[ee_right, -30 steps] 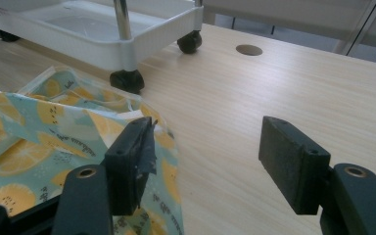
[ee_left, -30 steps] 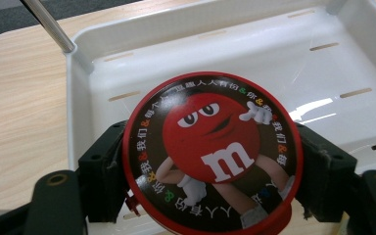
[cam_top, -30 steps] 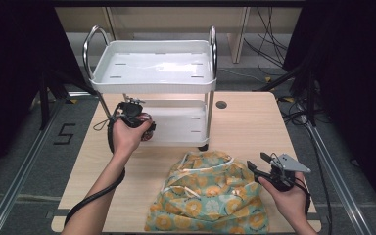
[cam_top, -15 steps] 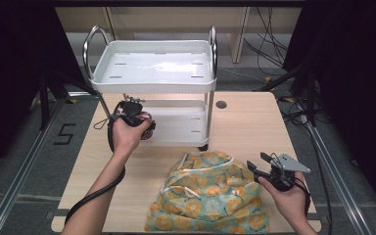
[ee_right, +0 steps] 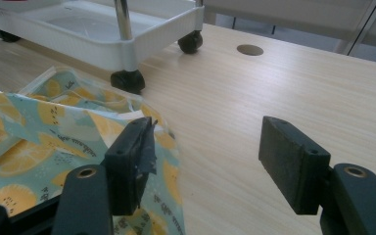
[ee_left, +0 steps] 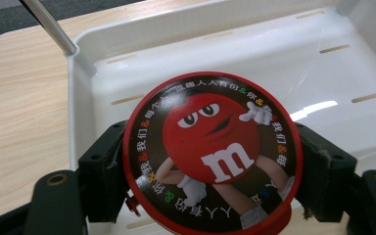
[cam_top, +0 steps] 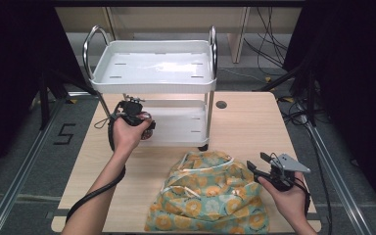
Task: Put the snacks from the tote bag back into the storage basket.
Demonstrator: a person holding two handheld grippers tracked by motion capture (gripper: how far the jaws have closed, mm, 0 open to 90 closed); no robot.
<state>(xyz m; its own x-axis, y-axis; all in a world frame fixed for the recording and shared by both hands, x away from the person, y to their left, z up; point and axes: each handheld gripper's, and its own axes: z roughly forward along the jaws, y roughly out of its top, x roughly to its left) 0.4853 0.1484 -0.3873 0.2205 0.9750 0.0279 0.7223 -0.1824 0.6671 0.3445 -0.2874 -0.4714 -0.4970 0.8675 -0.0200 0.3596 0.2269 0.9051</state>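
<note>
My left gripper point(ee_left: 210, 171) is shut on a round red candy tin point(ee_left: 210, 152) with a red cartoon figure on its lid. It holds the tin just over the lower tray point(ee_left: 293, 54) of a small white cart point(cam_top: 152, 68); in the high view the left gripper point(cam_top: 139, 120) is at the cart's left front. My right gripper point(ee_right: 205, 156) stands open at the right edge of a lemon-print cloth bag point(cam_top: 210, 196), one jaw over the cloth point(ee_right: 39, 142), nothing between the pads. The high view shows the right gripper point(cam_top: 262, 169) near the table's front right.
The cart stands on castors point(ee_right: 127, 78) at the back middle of the wooden table point(cam_top: 254, 122). A round cable hole point(cam_top: 221, 104) lies right of the cart. Cables point(cam_top: 269, 29) run over the floor behind. Bare tabletop stretches right of the bag.
My left gripper has shifted slightly with the tin by the cart's lower tray. The right gripper and the bag stay where they were.
</note>
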